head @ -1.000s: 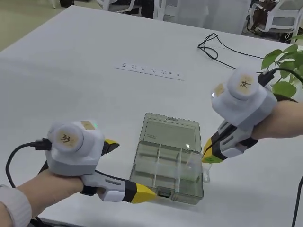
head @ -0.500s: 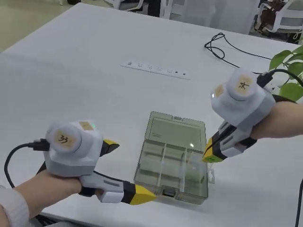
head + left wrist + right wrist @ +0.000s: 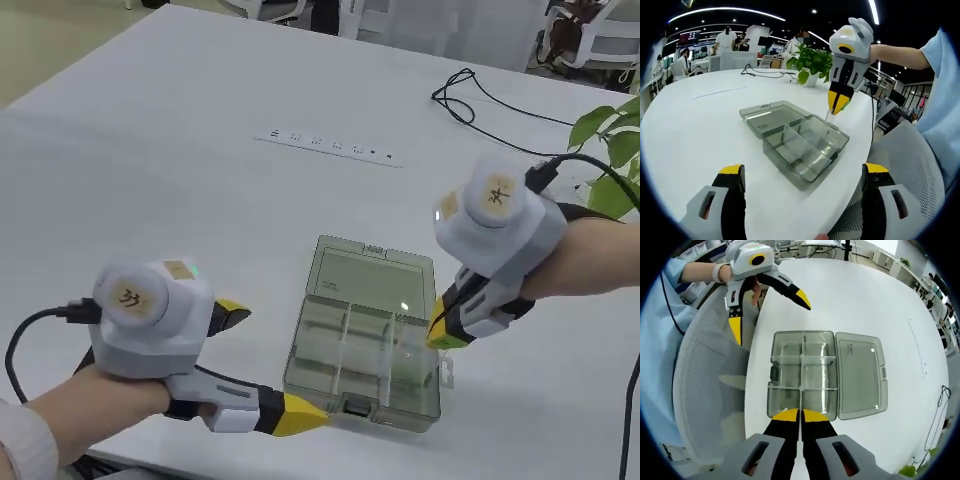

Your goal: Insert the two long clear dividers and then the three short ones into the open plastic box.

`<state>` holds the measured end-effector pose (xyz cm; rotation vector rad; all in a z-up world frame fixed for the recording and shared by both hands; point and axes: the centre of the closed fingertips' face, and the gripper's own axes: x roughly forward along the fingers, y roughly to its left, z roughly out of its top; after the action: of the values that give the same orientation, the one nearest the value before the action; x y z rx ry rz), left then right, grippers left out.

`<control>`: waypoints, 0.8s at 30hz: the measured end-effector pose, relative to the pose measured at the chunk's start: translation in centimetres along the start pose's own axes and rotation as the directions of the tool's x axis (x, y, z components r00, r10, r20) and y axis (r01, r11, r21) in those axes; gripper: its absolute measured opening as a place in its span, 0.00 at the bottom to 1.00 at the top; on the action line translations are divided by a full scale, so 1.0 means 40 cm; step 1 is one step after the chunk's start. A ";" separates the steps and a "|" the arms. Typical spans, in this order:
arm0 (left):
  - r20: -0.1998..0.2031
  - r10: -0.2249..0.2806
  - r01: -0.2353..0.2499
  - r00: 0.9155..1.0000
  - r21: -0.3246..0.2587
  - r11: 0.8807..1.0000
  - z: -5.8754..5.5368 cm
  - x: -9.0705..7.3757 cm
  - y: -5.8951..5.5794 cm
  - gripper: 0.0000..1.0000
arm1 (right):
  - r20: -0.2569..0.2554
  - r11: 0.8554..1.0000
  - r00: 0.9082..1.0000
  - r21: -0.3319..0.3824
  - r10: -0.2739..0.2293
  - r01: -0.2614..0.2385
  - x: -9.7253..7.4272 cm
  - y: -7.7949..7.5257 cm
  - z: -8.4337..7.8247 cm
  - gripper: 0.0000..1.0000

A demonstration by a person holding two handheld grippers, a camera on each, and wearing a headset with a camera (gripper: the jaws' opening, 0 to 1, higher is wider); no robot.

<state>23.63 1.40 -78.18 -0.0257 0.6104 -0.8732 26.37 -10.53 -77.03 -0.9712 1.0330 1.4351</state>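
The right gripper (image 3: 800, 414) is pinching one clear divider (image 3: 830, 116) between its clenched jaws, holding it edge-on just above the right end of the box (image 3: 365, 352). The left gripper (image 3: 268, 362) is hanging with its jaws spread wide and gripping nothing, just left of the box's front corner, tips pointing toward it. The one box is sitting open, its one lid (image 3: 375, 272) lying flat against the far side. Inside the box, more dividers (image 3: 801, 358) are standing: one lengthwise line and two crosswise lines are showing in the right gripper view, though the clear plastic is making a firm count hard. The box is resting near the front edge of a white table (image 3: 150, 150). Beyond the box, one white power strip (image 3: 330, 148) is lying flat; farther back and to the right one black cable (image 3: 470, 95) is looping, and one green plant (image 3: 610, 150) is standing. The right forearm is reaching in from the box's right with the gripper tilting steeply down; the left hand is holding its gripper low and nearly level.
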 end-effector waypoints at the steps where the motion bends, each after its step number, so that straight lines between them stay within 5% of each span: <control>1: 0.000 0.001 -0.001 1.000 0.001 1.000 0.000 0.001 0.000 0.99 | -0.008 1.000 1.000 -0.006 -0.001 0.001 0.006 -0.001 -0.003 0.02; 24: 0.004 -0.001 0.001 1.000 -0.012 1.000 -0.007 -0.007 0.001 0.97 | -0.047 1.000 0.999 -0.003 0.007 -0.007 0.091 -0.017 -0.032 0.02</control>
<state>23.39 1.69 -78.29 -0.0384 0.6116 -0.8701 26.71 -10.65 -80.92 -1.0085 1.0698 1.4262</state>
